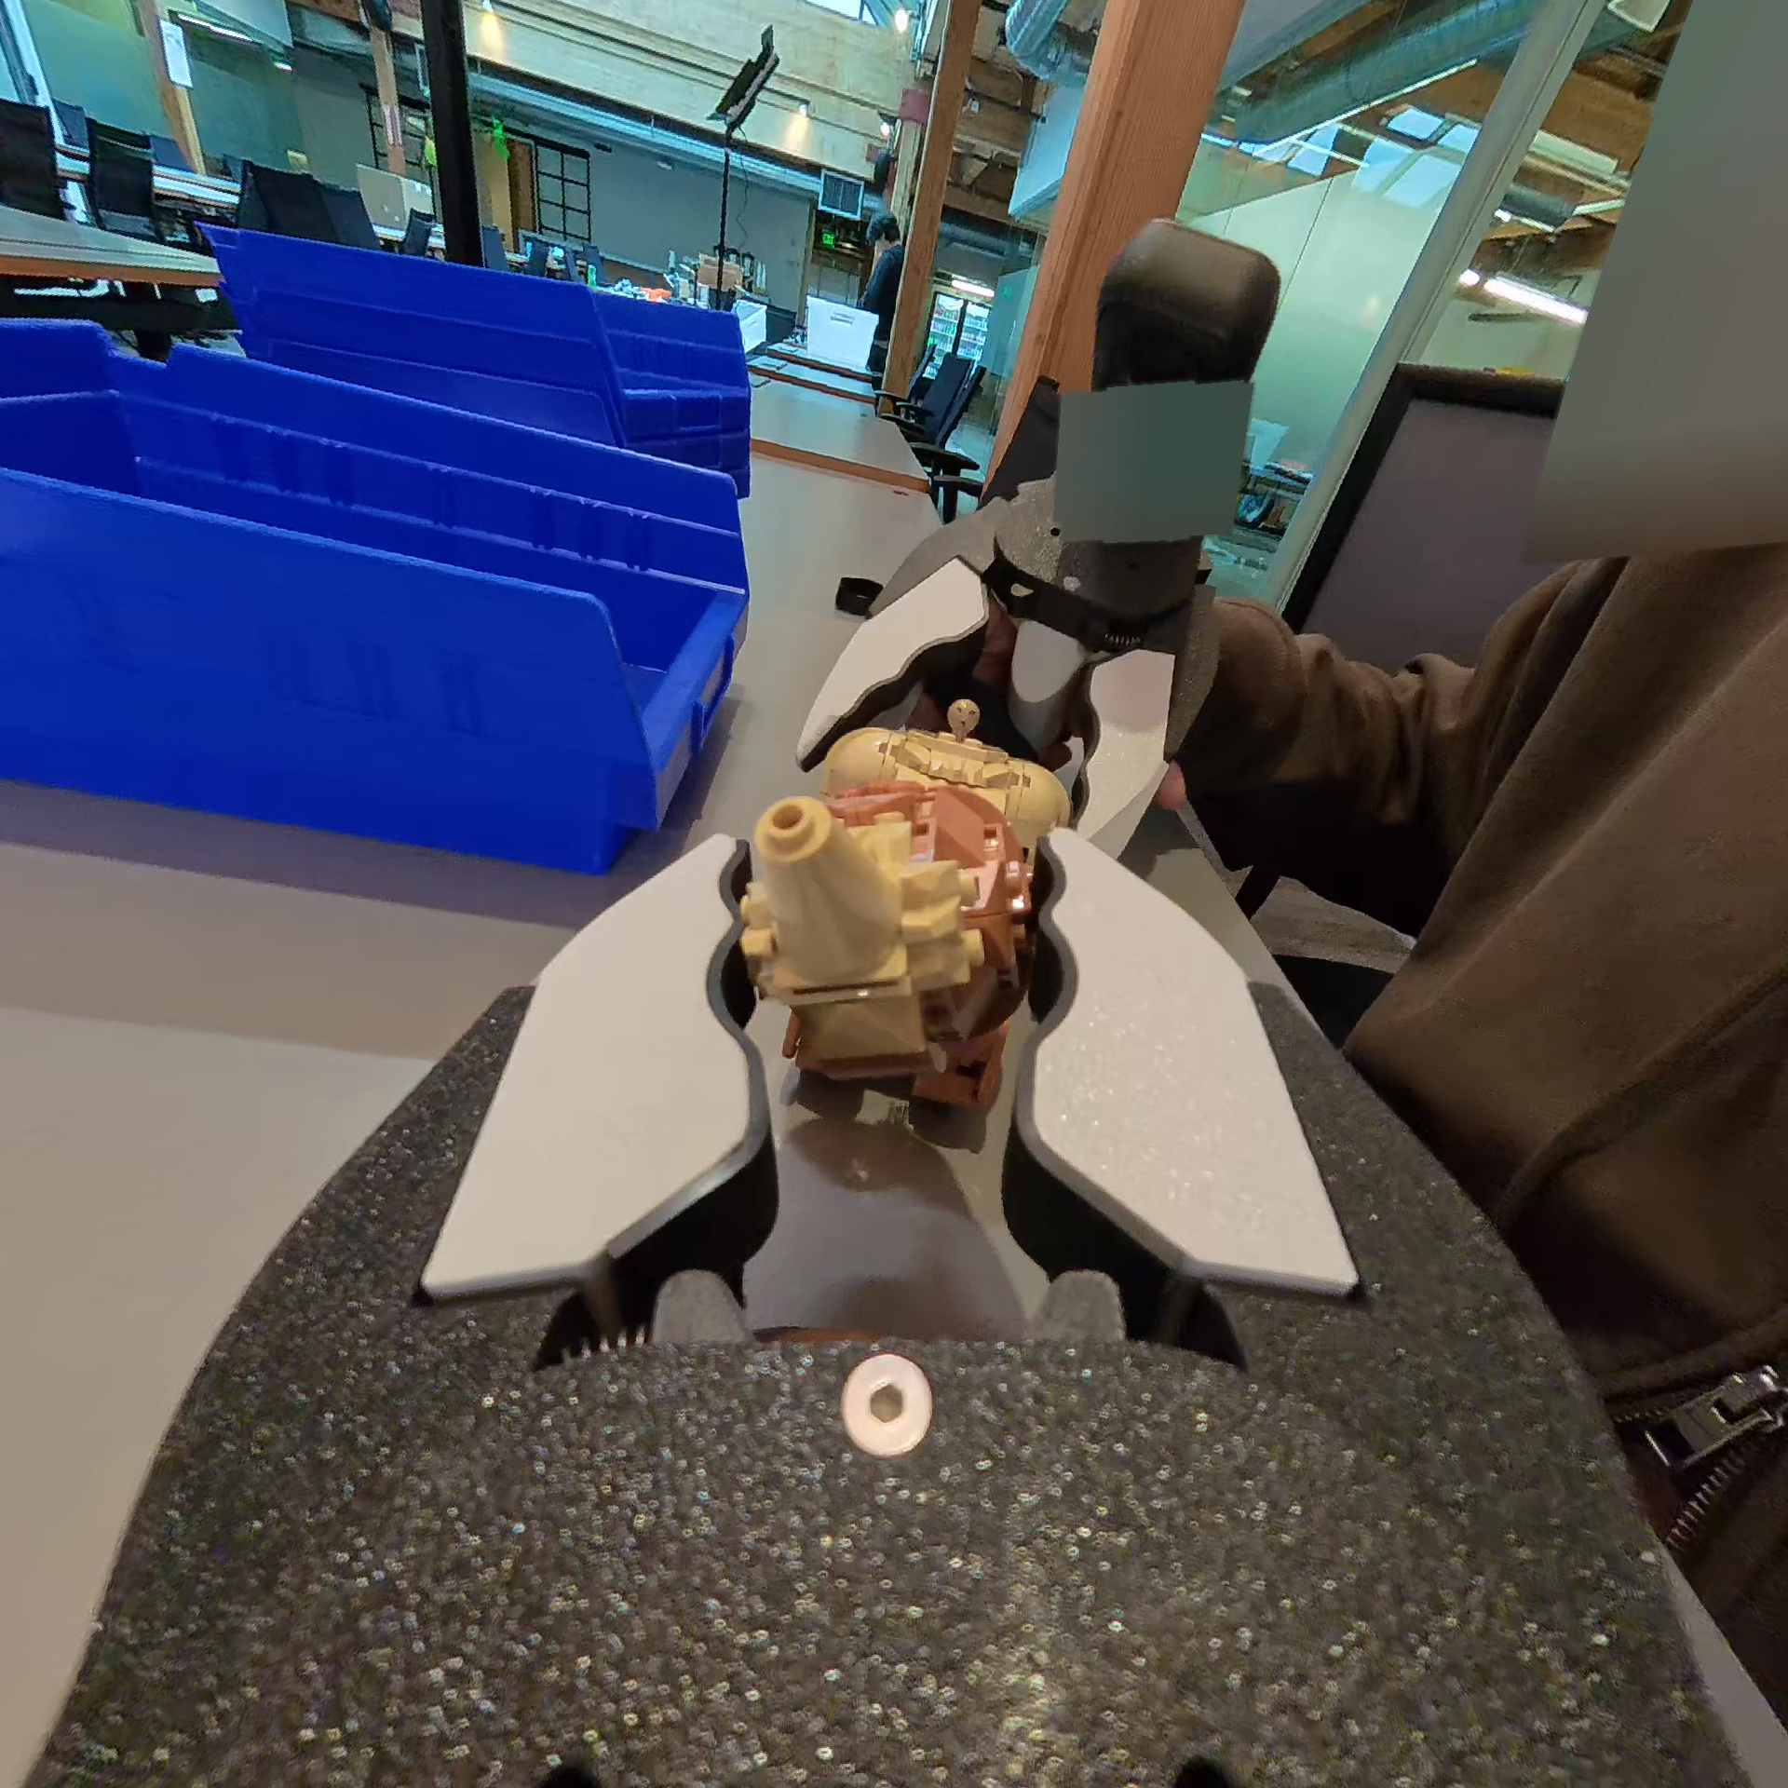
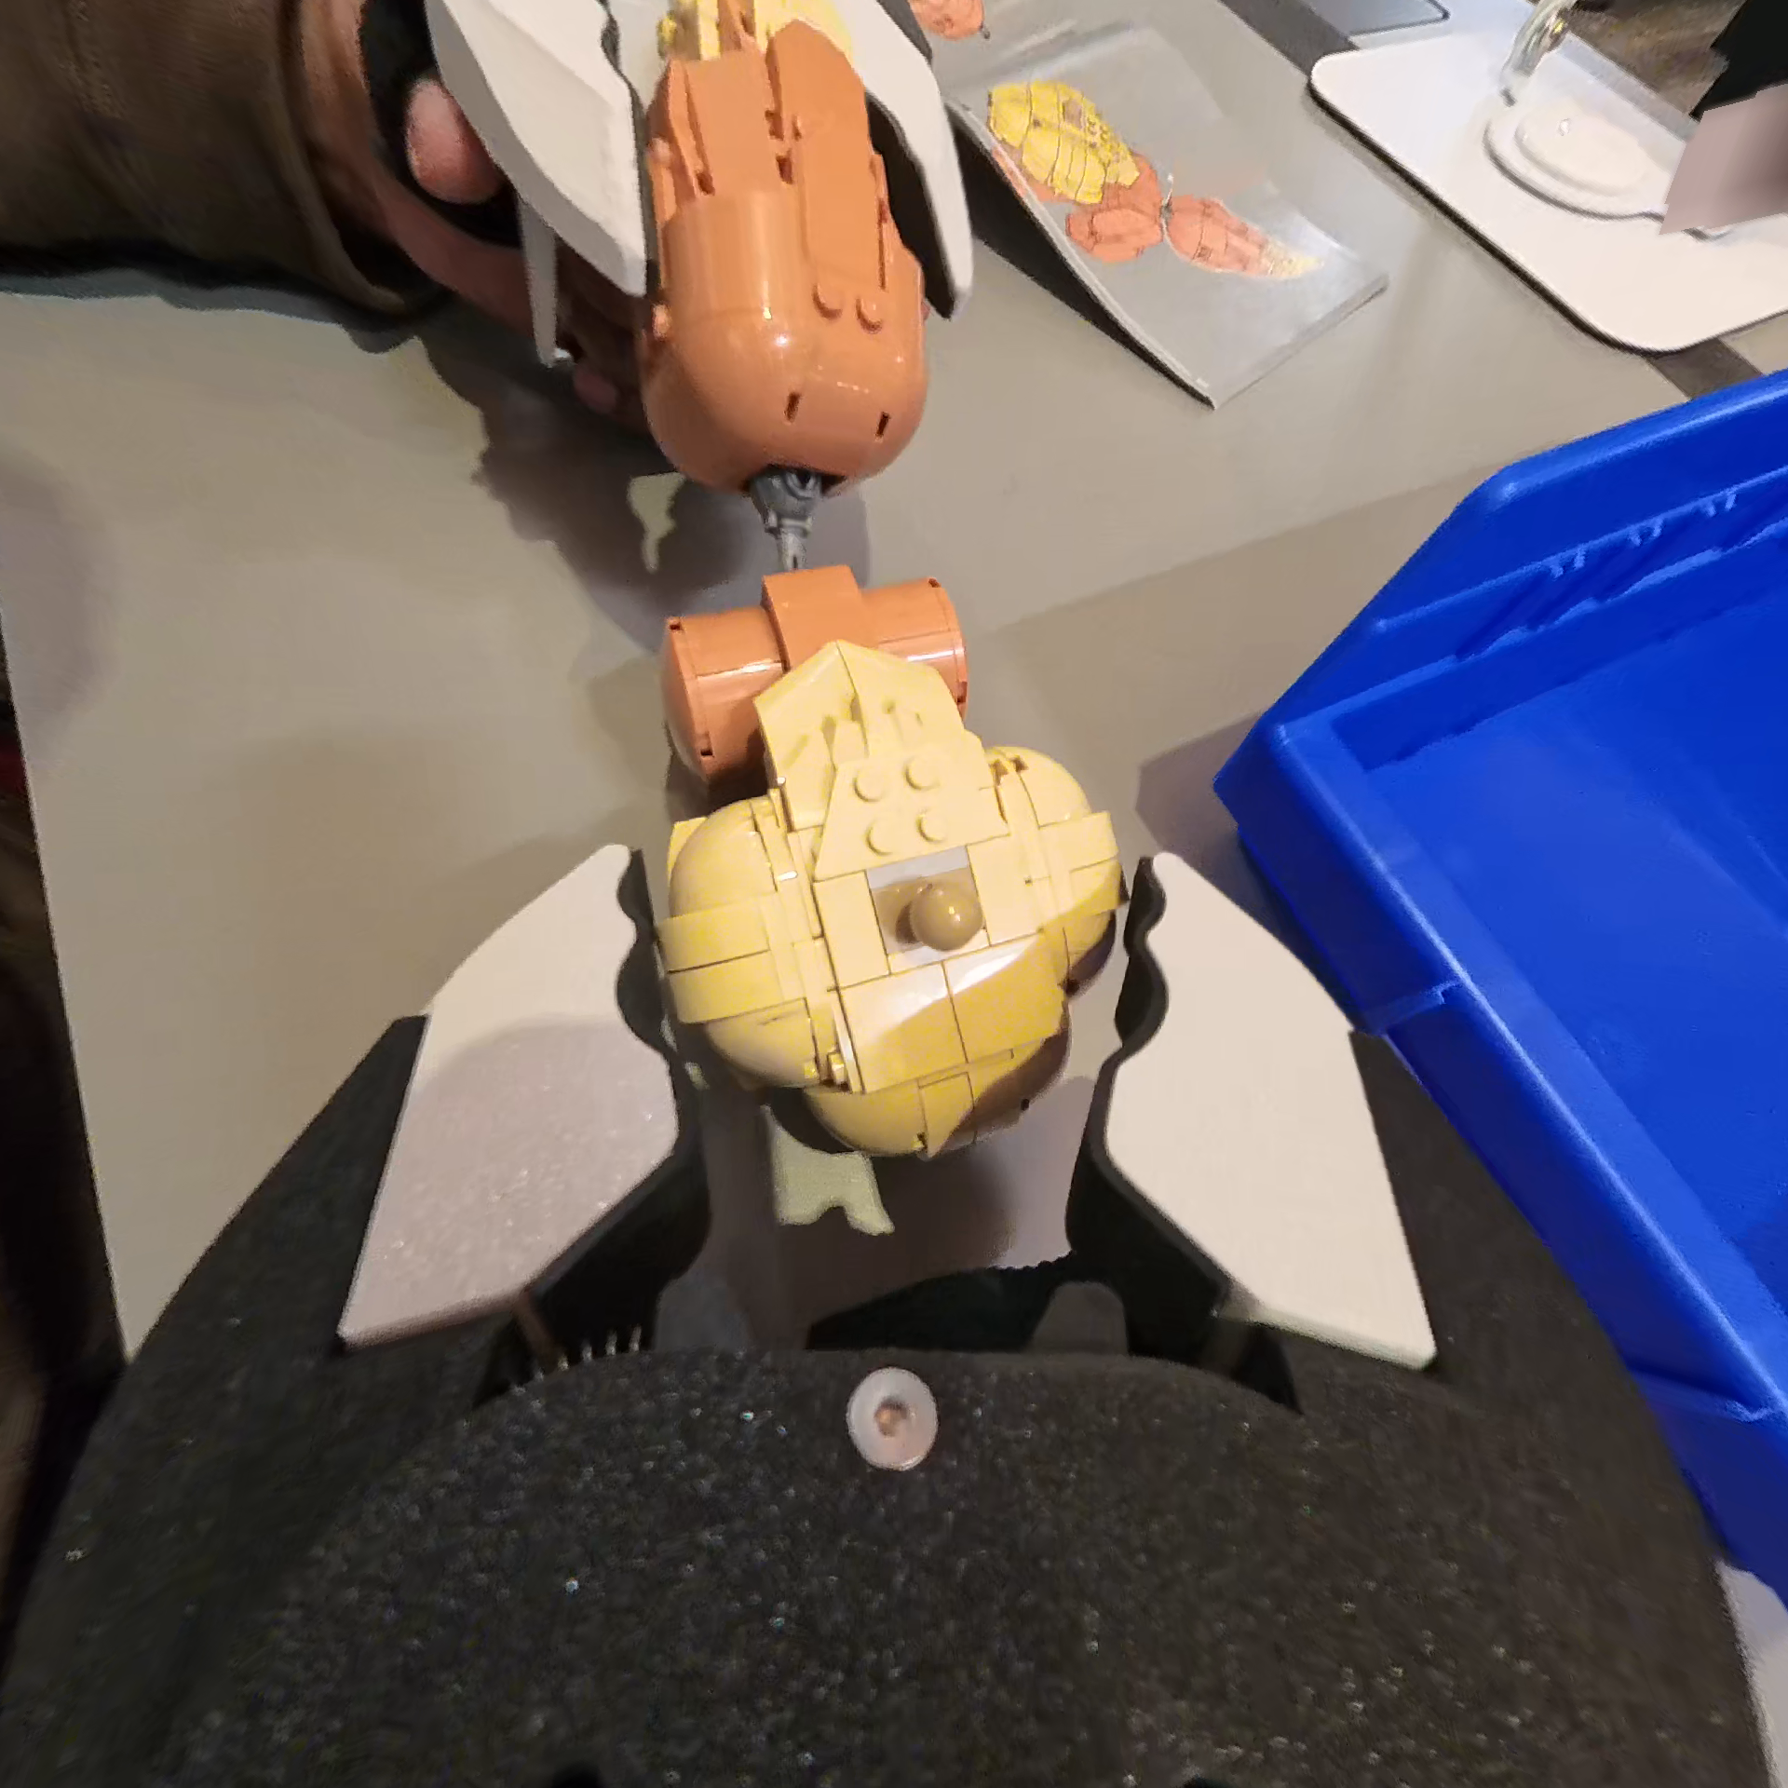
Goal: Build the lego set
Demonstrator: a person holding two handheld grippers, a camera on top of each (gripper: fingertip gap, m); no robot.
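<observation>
Left claw (image 1: 885, 929): closed on the brown-and-tan lego body (image 1: 900, 958), a sub-assembly with a tan cone-shaped piece at its near end. In the right wrist view the same body (image 2: 779, 290) appears as a rounded orange-brown hull held between the left claw's (image 2: 774, 242) pale fingers (image 2: 571, 145), with a grey connector pin (image 2: 789, 513) projecting from its lower tip toward the second assembly.

Right claw (image 2: 885, 968): closed on the tan lego dome (image 2: 890, 958), a rounded assembly of tan plates with a small tan ball at the centre of its top face. An orange-brown cylinder (image 2: 813, 668) is attached at the dome's far side, facing the grey pin; the pin's tip lies just beside the cylinder, and whether they touch cannot be told. In the left wrist view the right claw (image 1: 953, 764) meets the far end of the build from the opposite side, gripping the tan dome (image 1: 929, 764).

Both assemblies are held above the grey surface (image 2: 290, 677). Blue storage bins (image 1: 368, 581) stand on the surface to one side; one bin (image 2: 1548, 871) lies near the right claw. An open instruction booklet (image 2: 1161, 213) lies on the surface beyond the left claw. A person's brown sleeve (image 1: 1500, 774) extends behind the right claw.
</observation>
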